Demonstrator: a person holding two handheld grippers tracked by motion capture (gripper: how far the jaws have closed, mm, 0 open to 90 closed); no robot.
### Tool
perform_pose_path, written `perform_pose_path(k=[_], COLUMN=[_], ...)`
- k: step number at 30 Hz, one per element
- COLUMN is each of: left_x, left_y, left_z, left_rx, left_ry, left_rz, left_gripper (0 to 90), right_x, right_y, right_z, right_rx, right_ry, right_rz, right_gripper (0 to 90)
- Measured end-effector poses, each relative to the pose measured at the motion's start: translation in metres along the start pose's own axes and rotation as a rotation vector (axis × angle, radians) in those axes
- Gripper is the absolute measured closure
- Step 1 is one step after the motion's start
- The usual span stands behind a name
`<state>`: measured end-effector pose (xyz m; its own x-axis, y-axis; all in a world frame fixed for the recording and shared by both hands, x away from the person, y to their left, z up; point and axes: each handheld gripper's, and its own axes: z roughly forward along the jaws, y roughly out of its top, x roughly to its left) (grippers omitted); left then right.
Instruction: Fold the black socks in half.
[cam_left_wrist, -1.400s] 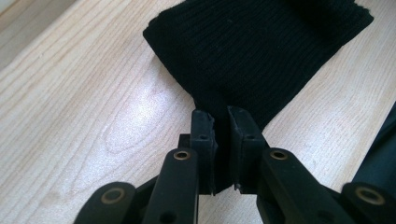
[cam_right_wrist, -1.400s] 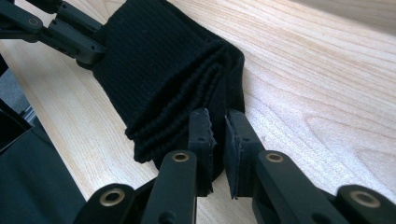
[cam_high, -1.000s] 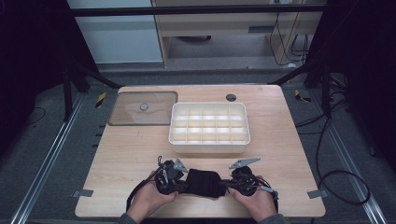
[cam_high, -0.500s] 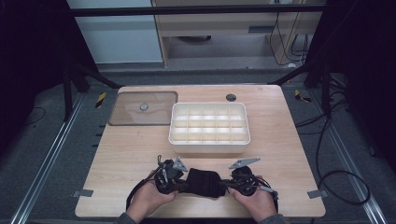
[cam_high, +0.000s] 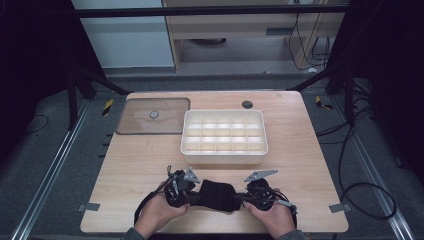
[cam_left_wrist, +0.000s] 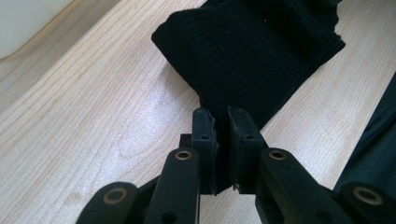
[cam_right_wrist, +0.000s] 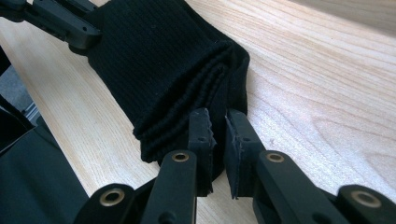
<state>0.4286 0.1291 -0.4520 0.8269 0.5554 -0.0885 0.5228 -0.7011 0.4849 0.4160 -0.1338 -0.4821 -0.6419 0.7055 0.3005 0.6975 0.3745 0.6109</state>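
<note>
Together, both grippers clamped one black knitted cloth.
Folded cloth (cam_high: 218, 195) lay at the table's (cam_high: 300, 150) six o'clock edge, long axis nine-to-three; left gripper (cam_left_wrist: 221, 122) pinched its nine o'clock end, right gripper (cam_right_wrist: 218, 125) the three o'clock end.

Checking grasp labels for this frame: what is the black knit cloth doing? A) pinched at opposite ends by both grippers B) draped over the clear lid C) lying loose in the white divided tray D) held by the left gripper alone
A: the left gripper and the right gripper each clamp an end of the black knit cloth, which lies on the wooden table in front of the white divided tray.
</note>
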Motion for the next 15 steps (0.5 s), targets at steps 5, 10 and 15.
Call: perform_pose_path(k=[5,10,15], left_x=[-0.0017,-0.0047,-0.0062], left_y=[0.0021,0.005,0.0078], left_z=[-0.0024,-0.0055,-0.0073], left_rx=[-0.008,-0.016,-0.021], left_ry=[0.001,0.0,0.0], left_rz=[0.007,0.017,0.026], left_gripper=[81.6,81.6,81.6], right_x=[0.0004,0.0015,0.0026], right_y=[0.0004,0.001,0.0015], right_z=[0.0002,0.0004,0.0006], right_rx=[0.001,0.005,0.004], right_ry=[0.002,-0.001,0.004], right_rz=[-0.004,-0.009,-0.016], right_gripper=[81.9,81.8,81.8])
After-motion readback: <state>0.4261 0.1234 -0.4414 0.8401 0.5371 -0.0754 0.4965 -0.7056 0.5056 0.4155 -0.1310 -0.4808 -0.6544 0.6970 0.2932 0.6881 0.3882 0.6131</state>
